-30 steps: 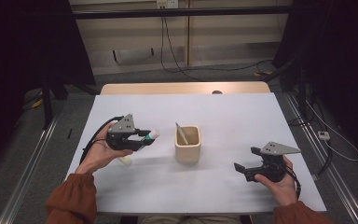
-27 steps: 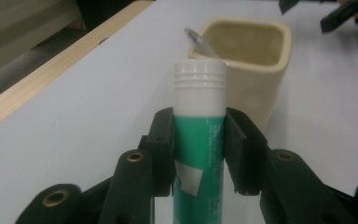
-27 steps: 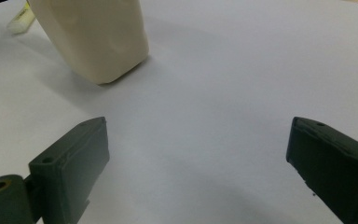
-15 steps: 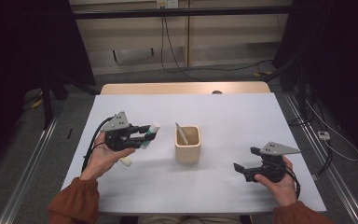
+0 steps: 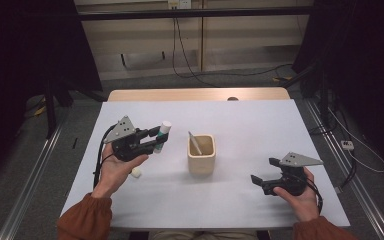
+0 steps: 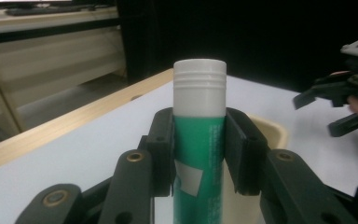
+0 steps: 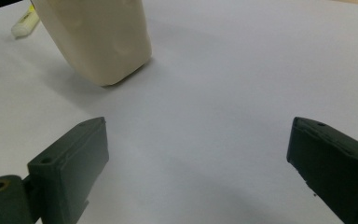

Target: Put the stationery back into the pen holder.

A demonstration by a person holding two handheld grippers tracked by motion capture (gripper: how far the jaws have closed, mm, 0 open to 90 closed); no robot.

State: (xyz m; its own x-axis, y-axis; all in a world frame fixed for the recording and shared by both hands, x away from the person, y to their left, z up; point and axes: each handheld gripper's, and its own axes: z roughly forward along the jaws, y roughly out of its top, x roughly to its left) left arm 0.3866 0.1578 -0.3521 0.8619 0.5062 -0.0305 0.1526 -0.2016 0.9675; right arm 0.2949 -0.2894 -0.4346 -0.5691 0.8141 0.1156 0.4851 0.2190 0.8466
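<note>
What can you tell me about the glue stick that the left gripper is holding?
The glue stick is a green tube with a white ribbed cap and a pale label patch; it looks like plastic. The left gripper clamps its body from both sides, with the capped end standing out past the jaws. In the high view it hangs above the white table, left of the beige cup, touching neither.

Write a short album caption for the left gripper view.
Black fingers clamp a green glue stick, white cap up, before a beige cup.

Rust-orange sleeves, black grippers, grey plates
</note>
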